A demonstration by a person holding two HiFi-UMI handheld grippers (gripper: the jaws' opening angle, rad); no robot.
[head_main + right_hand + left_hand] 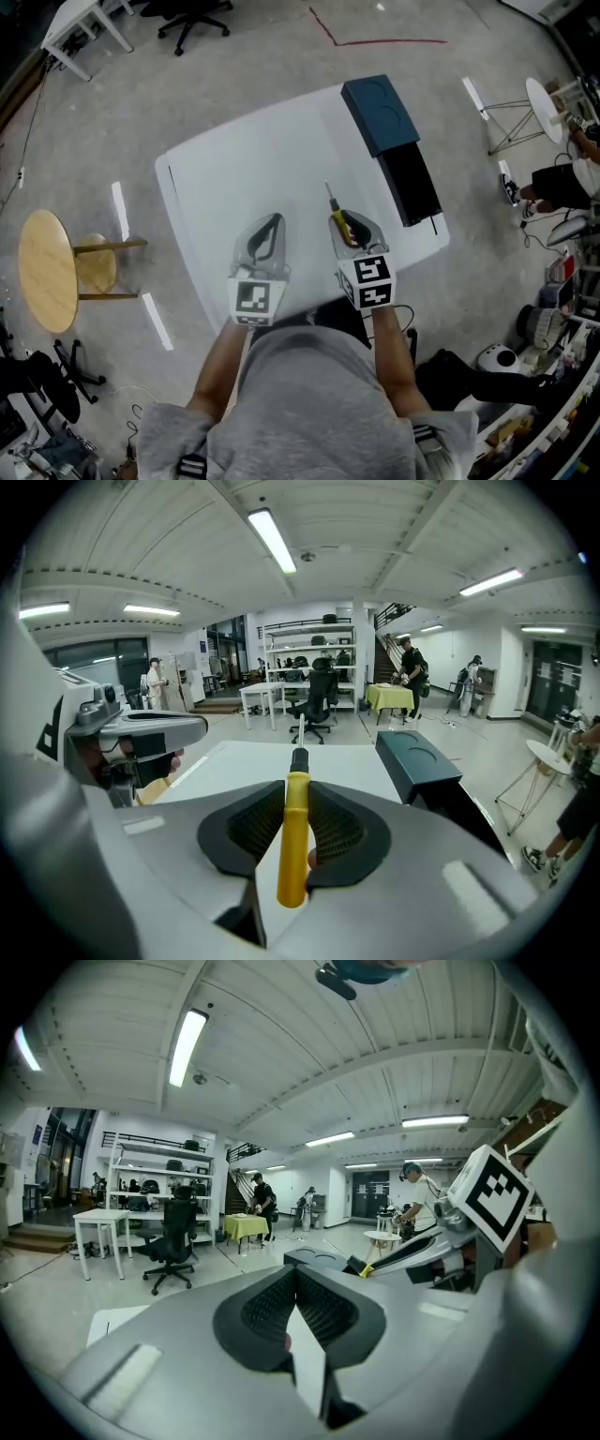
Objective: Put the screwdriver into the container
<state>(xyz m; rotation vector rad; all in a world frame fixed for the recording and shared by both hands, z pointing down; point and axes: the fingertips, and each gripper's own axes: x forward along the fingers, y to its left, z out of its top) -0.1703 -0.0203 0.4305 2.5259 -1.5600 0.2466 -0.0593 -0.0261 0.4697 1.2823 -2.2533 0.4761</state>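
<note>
— What is nearest to us?
— Our two grippers, side by side over the near part of the white table. The left gripper has its jaws closed together with nothing between them. We think it is kept idle beside the other one because this task needs only one tool.
— And the right gripper?
— Its ribbed pads are closed on the yellow handle of the screwdriver. The handle lies along the jaws with its butt toward us, and the black collar and metal shaft stick out in front. We judge that this grip lets the tip lead, so it can be aimed at an opening.
— Does the screwdriver rest on the table?
— We cannot say surely. It is over the table, in the gripper, and not in the container.
— Where is the container?
— Farther away and to the right, along the table's right edge, well apart from the screwdriver. It is a long dark box, with a black part nearer and behind it a teal part that has two round marks on top. Whether the black part is open on top, we cannot tell.
— So what remains?
— In our judgement, almost all. We must carry the tool forward and to the right, above the box, and only there let the jaws go apart.
</note>
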